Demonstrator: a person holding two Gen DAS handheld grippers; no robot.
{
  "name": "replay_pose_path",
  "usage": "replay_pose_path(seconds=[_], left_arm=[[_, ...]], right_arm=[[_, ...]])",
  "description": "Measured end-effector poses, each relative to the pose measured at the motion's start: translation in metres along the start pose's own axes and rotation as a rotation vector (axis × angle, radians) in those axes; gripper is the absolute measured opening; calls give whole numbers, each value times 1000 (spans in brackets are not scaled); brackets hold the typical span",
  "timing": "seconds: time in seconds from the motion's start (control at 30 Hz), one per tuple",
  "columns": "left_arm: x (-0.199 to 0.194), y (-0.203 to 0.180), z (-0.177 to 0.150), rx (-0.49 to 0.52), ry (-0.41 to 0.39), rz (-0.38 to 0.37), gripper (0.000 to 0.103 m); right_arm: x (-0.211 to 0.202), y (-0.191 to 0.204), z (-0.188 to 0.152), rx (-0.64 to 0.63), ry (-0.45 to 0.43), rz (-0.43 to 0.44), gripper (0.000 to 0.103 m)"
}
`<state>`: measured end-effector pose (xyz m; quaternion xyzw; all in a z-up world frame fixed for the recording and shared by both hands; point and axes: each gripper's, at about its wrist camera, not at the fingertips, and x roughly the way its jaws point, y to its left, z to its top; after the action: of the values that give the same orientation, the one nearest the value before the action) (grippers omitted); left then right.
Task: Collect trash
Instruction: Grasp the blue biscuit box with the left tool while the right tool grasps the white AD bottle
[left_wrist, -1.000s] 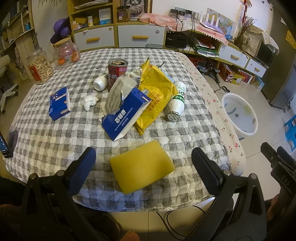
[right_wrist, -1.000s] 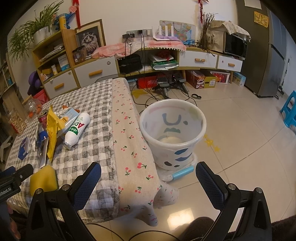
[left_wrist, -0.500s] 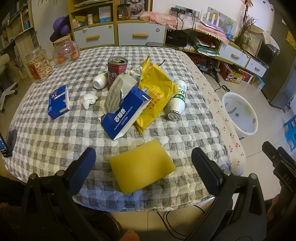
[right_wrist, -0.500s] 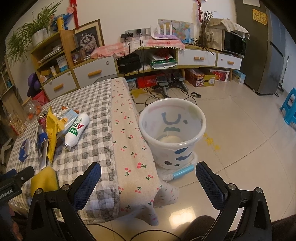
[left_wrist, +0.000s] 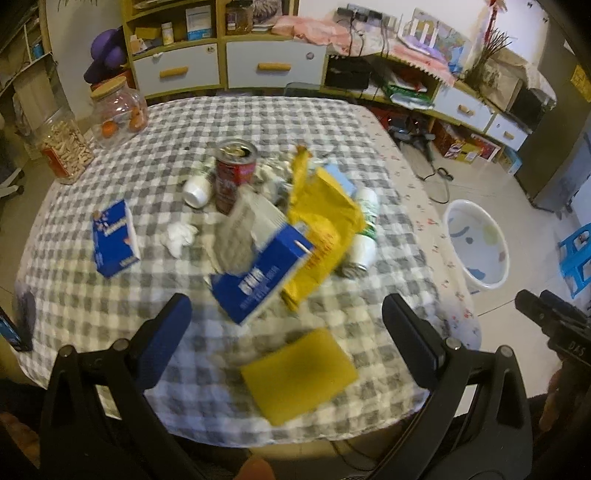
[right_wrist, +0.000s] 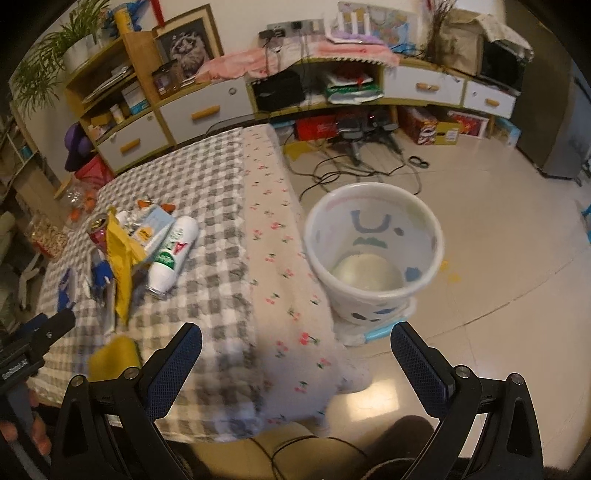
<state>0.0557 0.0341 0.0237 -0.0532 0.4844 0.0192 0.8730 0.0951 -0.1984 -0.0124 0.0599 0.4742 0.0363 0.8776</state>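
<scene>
To begin well, the left gripper should take one loose piece at a time, perhaps the blue carton nearest it, gripping a firm edge. It hovered above the near tabletop, jaws wide apart and empty. The right gripper, equally wide and empty, faced the bin on the floor at right

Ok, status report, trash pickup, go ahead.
Left gripper open, empty. Right gripper open, empty. Trash pile untouched on table; bin on floor. Yellow sponge lies before the pile.
</scene>
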Motion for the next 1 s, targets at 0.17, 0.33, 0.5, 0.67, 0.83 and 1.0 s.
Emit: replay_pose_path(seconds=[0.17, 0.33, 0.5, 0.67, 0.83, 1.0], left_arm=[[14, 30, 31, -10, 114, -23, 102], [34, 73, 52, -84, 184, 22, 102], [63, 128, 58, -250, 232, 54, 102], [96, 171, 55, -356, 294, 98, 99], [117, 192, 51, -408, 319, 112, 99], [135, 205, 52, -443, 317, 103, 87]], right_arm=[[15, 29, 29, -46, 52, 42, 103], [39, 62, 51, -104, 95, 76, 103], [84, 86, 64, -122, 178, 118, 103], [126, 95, 72, -100, 284, 152, 95], [158, 110, 76, -68, 337, 217, 83], [179, 129, 73, -57, 376, 239, 76]])
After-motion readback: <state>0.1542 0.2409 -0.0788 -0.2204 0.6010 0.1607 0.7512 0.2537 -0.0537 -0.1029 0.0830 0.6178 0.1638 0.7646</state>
